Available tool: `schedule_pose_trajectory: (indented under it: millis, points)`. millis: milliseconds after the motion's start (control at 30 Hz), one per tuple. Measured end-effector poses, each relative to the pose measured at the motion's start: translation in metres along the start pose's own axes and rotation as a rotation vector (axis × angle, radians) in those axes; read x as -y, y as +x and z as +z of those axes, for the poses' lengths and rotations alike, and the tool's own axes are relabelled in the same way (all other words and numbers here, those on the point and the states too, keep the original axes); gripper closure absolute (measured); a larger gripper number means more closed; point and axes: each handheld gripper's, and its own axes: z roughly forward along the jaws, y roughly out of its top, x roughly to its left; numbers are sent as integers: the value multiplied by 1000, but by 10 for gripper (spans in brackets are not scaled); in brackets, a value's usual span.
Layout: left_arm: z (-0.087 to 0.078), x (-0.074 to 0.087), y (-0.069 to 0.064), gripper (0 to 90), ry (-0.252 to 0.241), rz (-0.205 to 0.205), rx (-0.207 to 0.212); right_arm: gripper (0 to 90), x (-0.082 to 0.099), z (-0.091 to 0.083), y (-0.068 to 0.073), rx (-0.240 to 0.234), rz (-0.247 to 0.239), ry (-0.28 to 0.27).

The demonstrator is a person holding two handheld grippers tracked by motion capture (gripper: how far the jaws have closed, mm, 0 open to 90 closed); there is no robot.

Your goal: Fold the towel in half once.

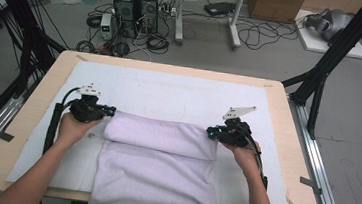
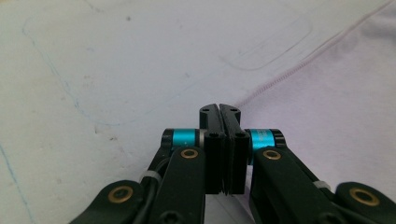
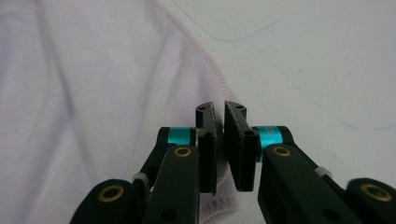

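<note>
A pale lavender towel (image 1: 157, 170) lies on the white mat (image 1: 170, 91), its far part folded back into a thick roll-like fold; its near end hangs over the table's front edge. My left gripper (image 1: 112, 110) sits at the fold's left end. In the left gripper view its jaws (image 2: 219, 108) are pressed together right on the towel's stitched hem (image 2: 289, 70). My right gripper (image 1: 209, 132) sits at the fold's right end. Its jaws (image 3: 219, 106) pinch the towel's hemmed edge (image 3: 212, 65), with cloth showing between and below them.
The wooden table (image 1: 287, 122) carries the white mat, which has faint blue outlines drawn on it (image 2: 51, 74). Beyond the table stand computer towers (image 1: 135, 4), cables, cardboard boxes and black frame legs (image 1: 322, 70).
</note>
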Motion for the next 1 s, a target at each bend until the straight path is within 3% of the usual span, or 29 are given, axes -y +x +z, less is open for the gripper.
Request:
schedule_pose_trajectory:
  millis: [100,167,267,367,433,533,667,867,1000]
  points:
    - [-26,0,-13,881,-59,34,31,844,-2,-18,11,-9,-18,-44]
    - [-43,4,-25,881,-74,80,42,844,-2,-33,26,-21,-49,-71]
    - [-64,18,-45,895,-103,108,87,847,6,-50,50,-57,-77,-112]
    - [-80,43,-67,884,-84,144,141,847,24,-60,75,-117,-88,-117]
    - [-83,55,-76,866,-57,171,152,845,34,-61,86,-171,-91,-103]
    - [-76,54,-71,753,-28,169,144,797,40,-60,96,-196,-120,-68]
    - [-50,34,-55,587,-4,136,104,739,32,-56,79,-180,-95,-78]
    - [-4,10,-40,492,69,83,89,679,25,-31,49,-111,-60,-34]
    - [15,9,-38,520,155,72,107,649,21,-18,37,-97,-46,-27]
